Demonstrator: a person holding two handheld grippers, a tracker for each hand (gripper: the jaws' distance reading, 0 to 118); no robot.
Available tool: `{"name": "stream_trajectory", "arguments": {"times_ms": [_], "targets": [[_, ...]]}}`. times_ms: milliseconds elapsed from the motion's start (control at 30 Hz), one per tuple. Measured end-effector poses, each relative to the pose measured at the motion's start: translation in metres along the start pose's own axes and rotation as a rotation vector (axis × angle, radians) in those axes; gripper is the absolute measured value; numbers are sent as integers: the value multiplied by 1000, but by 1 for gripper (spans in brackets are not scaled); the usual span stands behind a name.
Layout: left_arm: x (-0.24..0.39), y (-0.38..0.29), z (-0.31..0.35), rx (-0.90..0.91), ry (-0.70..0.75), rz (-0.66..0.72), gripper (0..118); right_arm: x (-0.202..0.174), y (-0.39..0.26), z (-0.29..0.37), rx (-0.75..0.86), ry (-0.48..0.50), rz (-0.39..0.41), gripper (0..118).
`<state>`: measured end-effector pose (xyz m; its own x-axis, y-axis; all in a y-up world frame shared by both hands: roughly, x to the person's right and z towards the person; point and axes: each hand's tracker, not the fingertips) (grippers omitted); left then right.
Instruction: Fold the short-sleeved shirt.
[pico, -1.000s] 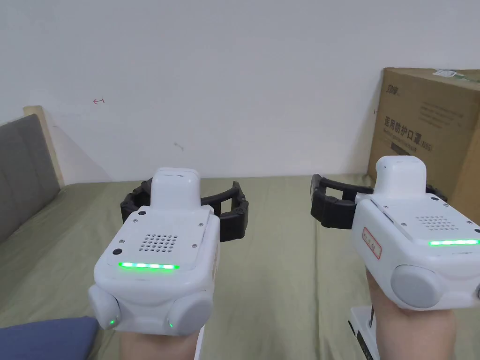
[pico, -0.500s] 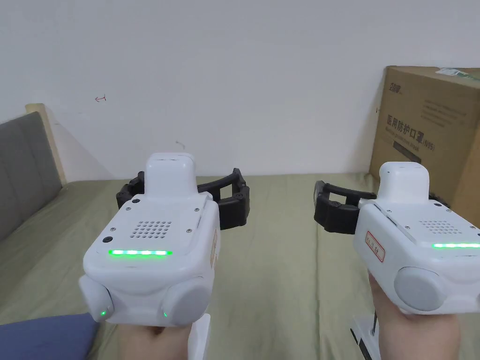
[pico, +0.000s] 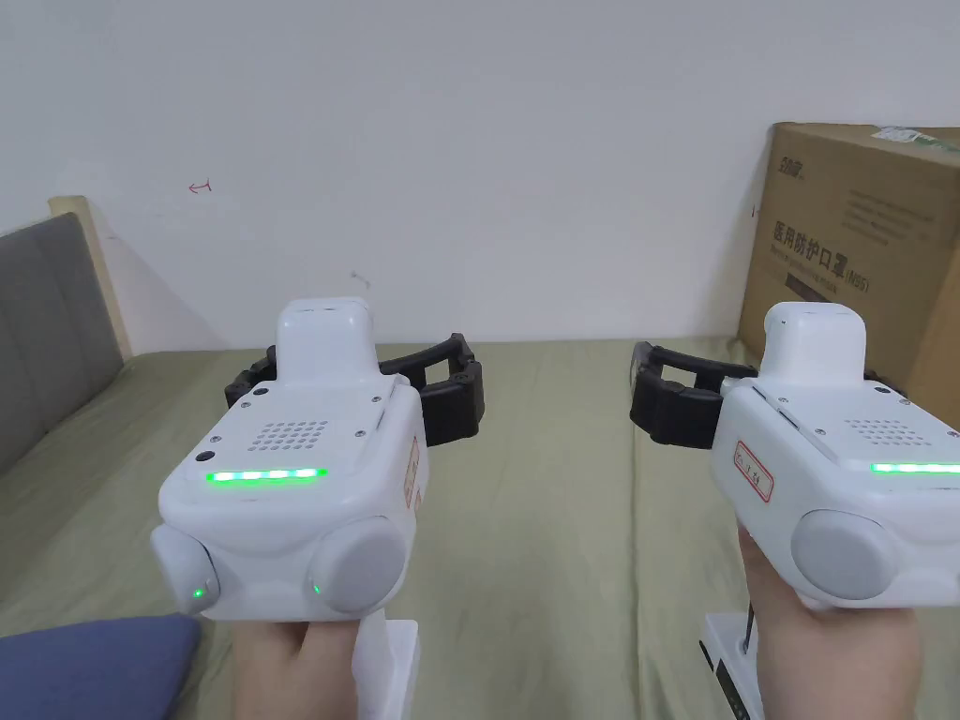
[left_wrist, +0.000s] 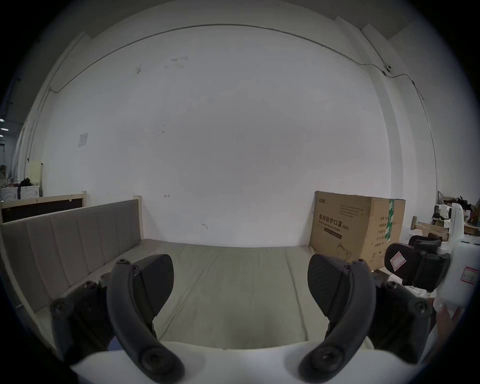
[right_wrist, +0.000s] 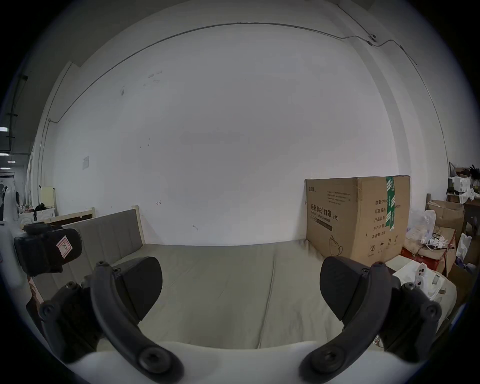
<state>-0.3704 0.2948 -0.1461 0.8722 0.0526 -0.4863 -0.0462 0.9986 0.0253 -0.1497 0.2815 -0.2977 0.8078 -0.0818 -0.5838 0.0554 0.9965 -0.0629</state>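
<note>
The cardboard box (pico: 862, 253) at the far right end of the bed carries dark printed characters on its front, and in the right gripper view a strip of green tape runs down its side (I leave the wording unread). A small red mark (pico: 198, 187) is on the white wall (pico: 469, 141). Each device has a red-framed sticker on its side, too small to read, and a green light bar on its top.

The left gripper (left_wrist: 240, 280) and the right gripper (right_wrist: 240, 283) are held side by side, level, above the olive-green sheet (pico: 562, 525). Both point toward the wall. Their jaws stand wide apart, with nothing between them but the sheet farther off. The left hand (pico: 281, 670) and the right hand (pico: 825, 656) grasp the handles from below, well apart from each other.

A blue cloth (pico: 94, 666) lies on the sheet at the lower left corner of the head view, beside the left hand. Neither gripper touches it, and I cannot tell if it is the short-sleeved shirt. A grey padded headboard (pico: 47, 328) closes the bed on the left.
</note>
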Motion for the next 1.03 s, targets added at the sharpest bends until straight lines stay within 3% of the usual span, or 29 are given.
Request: {"name": "stream_trajectory", "arguments": {"times_ms": [267,800,1033], "targets": [[8,-3,3,-6,-20,-43,107,-4,-4,2,-19,7,-6,118],[6,-8,4,-54,-70,21,107,-11,-8,8,-37,17,17,118],[7,-13,1,-68,-28,-1,107,-14,-9,7,-45,21,32,118]]}}
